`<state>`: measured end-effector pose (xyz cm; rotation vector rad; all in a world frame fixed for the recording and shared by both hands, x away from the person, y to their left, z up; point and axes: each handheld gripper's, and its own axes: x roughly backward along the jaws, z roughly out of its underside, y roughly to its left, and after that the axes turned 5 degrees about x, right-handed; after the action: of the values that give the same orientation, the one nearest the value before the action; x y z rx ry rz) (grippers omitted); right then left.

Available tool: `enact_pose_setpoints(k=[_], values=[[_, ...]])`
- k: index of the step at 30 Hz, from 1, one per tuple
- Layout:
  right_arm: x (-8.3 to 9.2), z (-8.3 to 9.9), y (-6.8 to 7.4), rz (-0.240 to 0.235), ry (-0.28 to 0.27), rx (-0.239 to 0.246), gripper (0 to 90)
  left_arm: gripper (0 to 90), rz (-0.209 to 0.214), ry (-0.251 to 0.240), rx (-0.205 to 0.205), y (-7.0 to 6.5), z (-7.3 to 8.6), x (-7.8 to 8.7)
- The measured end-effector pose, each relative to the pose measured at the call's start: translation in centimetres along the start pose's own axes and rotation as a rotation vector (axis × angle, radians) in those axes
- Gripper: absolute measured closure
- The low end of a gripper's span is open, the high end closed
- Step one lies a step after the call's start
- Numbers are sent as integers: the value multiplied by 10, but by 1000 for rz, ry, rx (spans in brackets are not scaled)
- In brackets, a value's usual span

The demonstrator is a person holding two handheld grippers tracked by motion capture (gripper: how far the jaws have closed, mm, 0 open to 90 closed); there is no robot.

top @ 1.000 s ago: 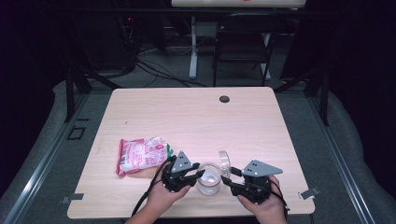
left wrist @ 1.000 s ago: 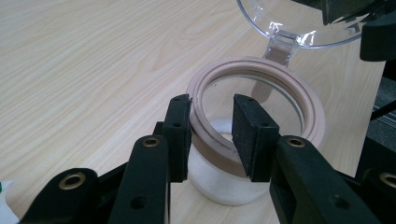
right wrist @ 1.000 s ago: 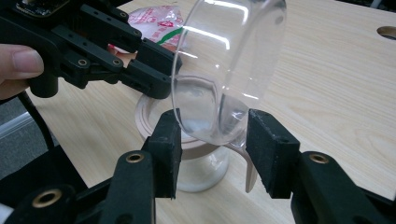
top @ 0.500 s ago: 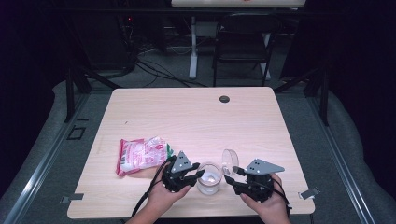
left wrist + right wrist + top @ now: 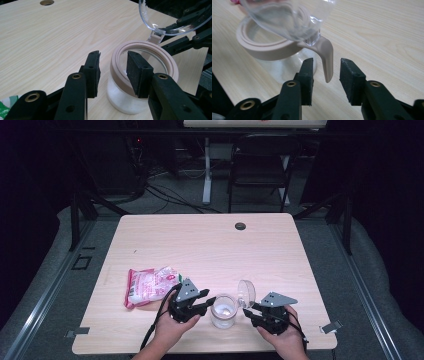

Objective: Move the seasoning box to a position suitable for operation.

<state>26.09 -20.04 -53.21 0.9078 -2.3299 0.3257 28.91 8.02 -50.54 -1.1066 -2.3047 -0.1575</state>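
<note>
The snack bag (image 5: 150,287) lies on the table (image 5: 210,245) just outside the left gripper (image 5: 206,304), as it did a second ago, untouched. The jar (image 5: 223,310) stands between the two grippers near the table's front edge, and it too has kept its place.

In the left gripper view, one pad sits outside the jar's pinkish rim (image 5: 145,61) and the other reaches over the rim into the mouth, so the rim wall runs between the jaws. These jaws have just been opening a little; a gap shows on the outer side, and the grip looks loose rather than clenched.

The clear lid (image 5: 246,292) stands tipped up on its hinge at the side nearer the right gripper (image 5: 248,310). That gripper has dropped slightly since the earlier pictures, and its jaws have just been closing. The lid's tab (image 5: 327,61) hangs between them with space on both sides, not yet pinched. I judge this a fresh hold on the tab, to swing the lid.
</note>
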Motion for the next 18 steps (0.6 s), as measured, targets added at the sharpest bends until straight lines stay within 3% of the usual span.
enact_pose_setpoints(k=[5,10,18], values=[[-6,4,-3,20,-4,-18,686,627,-8,7,-2,1,0,1],[-10,4,-5,-1,-19,-46,704,626,-14,10,0,3,1,3],[-13,0,-4,-9,-13,-29,784,623,-31,9,10,6,4,8]])
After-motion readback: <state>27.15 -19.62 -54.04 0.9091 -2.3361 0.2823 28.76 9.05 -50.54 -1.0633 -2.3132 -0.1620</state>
